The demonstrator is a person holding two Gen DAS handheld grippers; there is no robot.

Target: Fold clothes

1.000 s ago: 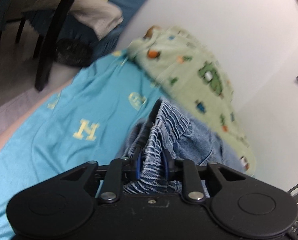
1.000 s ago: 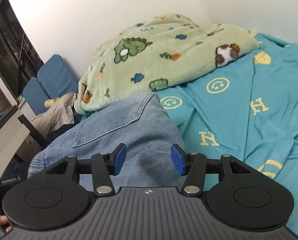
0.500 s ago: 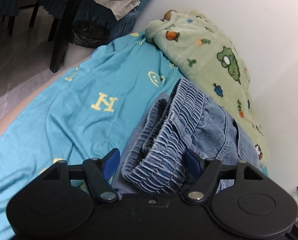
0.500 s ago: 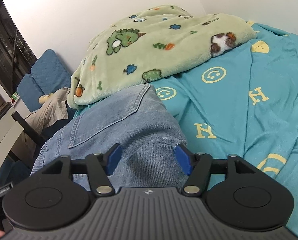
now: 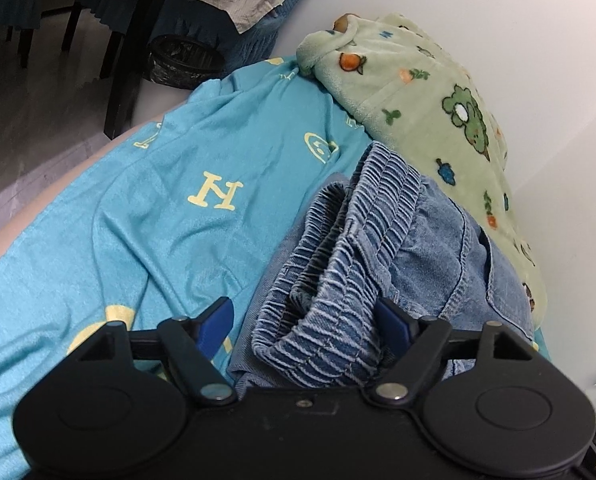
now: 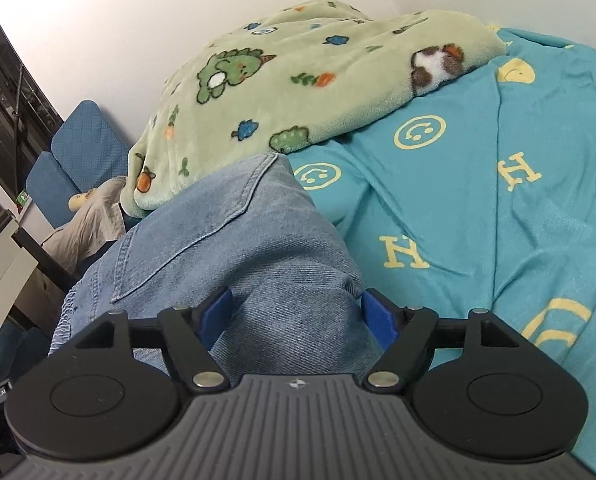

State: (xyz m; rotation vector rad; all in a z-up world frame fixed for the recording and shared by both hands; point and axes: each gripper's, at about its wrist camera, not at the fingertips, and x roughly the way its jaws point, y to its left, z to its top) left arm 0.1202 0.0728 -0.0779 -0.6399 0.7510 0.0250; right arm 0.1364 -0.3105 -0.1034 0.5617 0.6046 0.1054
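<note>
Folded blue denim shorts (image 5: pixel 377 248) with a gathered elastic waistband lie on the teal bedsheet (image 5: pixel 158 200), next to a green cartoon-print blanket (image 5: pixel 429 100). My left gripper (image 5: pixel 305 314) is open, its blue pads either side of the waistband end, not pinching it. In the right wrist view the denim shorts (image 6: pixel 234 252) show a back pocket. My right gripper (image 6: pixel 298 308) is open, its pads spread just over the near denim fold.
The green blanket (image 6: pixel 298 80) is bunched against the white wall. The teal sheet (image 6: pixel 497 200) with yellow smileys and letters covers the bed. A black table leg (image 5: pixel 134 44), dark bin (image 5: pixel 186 60) and blue chairs (image 6: pixel 70 160) stand off the bed.
My left gripper has opened and let go of the waistband, which now rests on the bed. My right gripper stays open and has opened slightly wider over the denim.
</note>
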